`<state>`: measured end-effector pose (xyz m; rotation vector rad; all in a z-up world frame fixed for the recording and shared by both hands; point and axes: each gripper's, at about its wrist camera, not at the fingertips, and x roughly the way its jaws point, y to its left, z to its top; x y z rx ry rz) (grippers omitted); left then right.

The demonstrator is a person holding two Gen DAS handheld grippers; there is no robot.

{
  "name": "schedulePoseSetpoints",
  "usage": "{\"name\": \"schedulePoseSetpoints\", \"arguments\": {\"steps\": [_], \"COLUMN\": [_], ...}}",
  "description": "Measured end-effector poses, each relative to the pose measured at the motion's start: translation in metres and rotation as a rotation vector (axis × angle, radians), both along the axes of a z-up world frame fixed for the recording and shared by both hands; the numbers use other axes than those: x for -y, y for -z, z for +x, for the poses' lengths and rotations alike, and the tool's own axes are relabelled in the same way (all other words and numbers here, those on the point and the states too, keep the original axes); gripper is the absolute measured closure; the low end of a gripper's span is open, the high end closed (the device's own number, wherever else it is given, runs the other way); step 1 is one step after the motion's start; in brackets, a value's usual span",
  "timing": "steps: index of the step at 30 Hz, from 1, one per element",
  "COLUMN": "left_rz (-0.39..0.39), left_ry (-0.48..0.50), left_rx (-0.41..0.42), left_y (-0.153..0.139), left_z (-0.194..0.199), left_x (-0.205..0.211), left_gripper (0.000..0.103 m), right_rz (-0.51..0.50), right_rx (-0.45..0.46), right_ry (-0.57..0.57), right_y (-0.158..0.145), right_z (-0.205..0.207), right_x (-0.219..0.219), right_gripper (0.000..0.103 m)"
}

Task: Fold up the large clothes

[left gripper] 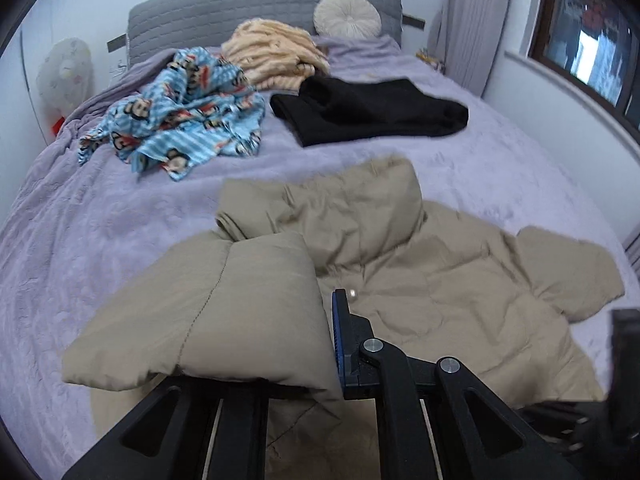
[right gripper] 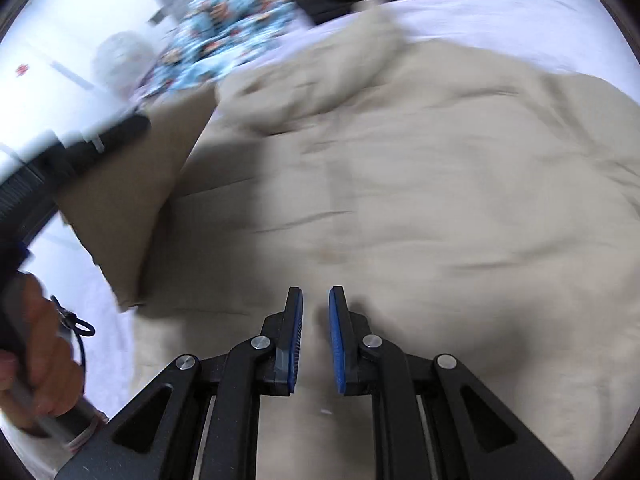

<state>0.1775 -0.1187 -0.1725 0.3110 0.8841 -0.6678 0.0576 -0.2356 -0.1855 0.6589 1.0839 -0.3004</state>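
1. The coat (left gripper: 420, 264) lies spread on the bed (left gripper: 100, 220). It looks puffy and soft, likely light but bulky and a bit slippery.
2. The left tool (left gripper: 332, 332) is clenched on a coat flap (left gripper: 224, 312), lifted off the bed. Edges and corners are good spots to grab.
3. The right tool (right gripper: 316, 312) is nearly closed above the coat, holding nothing.
4. The bed cover is soft and purple. Other clothes (left gripper: 180, 104), a pillow (left gripper: 347, 14) and a window (left gripper: 592, 36) are farther off.
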Motion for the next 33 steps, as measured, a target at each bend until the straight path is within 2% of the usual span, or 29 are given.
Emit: {"name": "schedulePoseSetpoints", "arguments": {"steps": [2, 3, 5, 7, 9, 10, 11, 13, 15, 16, 18, 19, 20, 22, 25, 29, 31, 33], "left_rz": [0.095, 0.145, 0.215, 0.214, 0.168, 0.14, 0.124, 0.116, 0.066, 0.032, 0.0, -0.007, -0.005, 0.026, 0.078, 0.171, 0.159, 0.152], "left_ry": [0.023, 0.041, 0.058, 0.076, 0.096, 0.095, 0.11, 0.129, 0.112, 0.076, -0.011, -0.074, -0.136, -0.285, -0.422, -0.467, -0.472, -0.476], "left_rx": [-0.027, -0.043, -0.048, -0.021, -0.043, -0.024, -0.005, 0.019, 0.028, 0.039, 0.068, 0.08, 0.091, 0.096, 0.022, -0.013, -0.04, -0.043], "left_y": [0.034, 0.05, 0.072, 0.072, 0.064, 0.056, 0.048, 0.03, 0.01, -0.003, -0.018, -0.024, -0.025, -0.018, 0.016, 0.059, 0.072, 0.078], "left_z": [-0.008, -0.012, -0.019, -0.029, -0.034, -0.041, -0.044, -0.055, -0.061, -0.063, -0.048, -0.041, -0.032, -0.005, 0.028, 0.036, 0.035, 0.034], "left_x": [0.017, 0.025, 0.031, 0.03, 0.025, 0.021, 0.02, 0.014, -0.005, -0.022, -0.052, -0.071, -0.087, -0.124, -0.162, -0.179, -0.183, -0.185], "left_gripper": [0.09, 0.09, 0.09, 0.076, 0.001, 0.0, 0.0, 0.0, 0.0, 0.0, 0.0, 0.0, 0.0, 0.0, 0.0, 0.0, 0.0, 0.0], "right_rz": [0.004, 0.009, 0.023, 0.038, 0.045, 0.044, 0.04, 0.025, 0.003, -0.02, -0.079, -0.114, -0.147, -0.209, -0.323, -0.561, -0.655, -0.691], "right_rx": [-0.034, -0.04, -0.046, -0.042, -0.038, -0.038, -0.038, -0.038, -0.025, -0.019, 0.005, 0.031, 0.065, 0.104, 0.111, 0.091, 0.051, 0.034], "right_ry": [0.054, 0.068, 0.077, 0.072, 0.064, 0.062, 0.057, 0.04, 0.0, -0.029, -0.094, -0.132, -0.173, -0.272, -0.422, -0.624, -0.686, -0.697], "right_y": [0.009, 0.009, 0.016, 0.017, 0.013, 0.013, 0.008, -0.005, -0.022, -0.028, -0.044, -0.052, -0.06, -0.07, -0.069, -0.047, -0.028, -0.01], "right_z": [-0.013, -0.033, -0.036, -0.046, -0.06, -0.057, -0.07, -0.085, -0.119, -0.122, -0.12, -0.113, -0.109, -0.094, -0.068, -0.027, 0.0, 0.03], "right_x": [0.02, 0.032, 0.039, 0.048, 0.057, 0.057, 0.059, 0.059, 0.06, 0.057, 0.044, 0.034, 0.024, -0.002, -0.05, -0.119, -0.14, -0.148], "right_gripper": [0.088, 0.088, 0.088, 0.088, 0.088, 0.088, 0.088, 0.088, 0.088, 0.085, 0.058, 0.033, 0.027, 0.027, 0.027, 0.027, 0.027, 0.027]}}
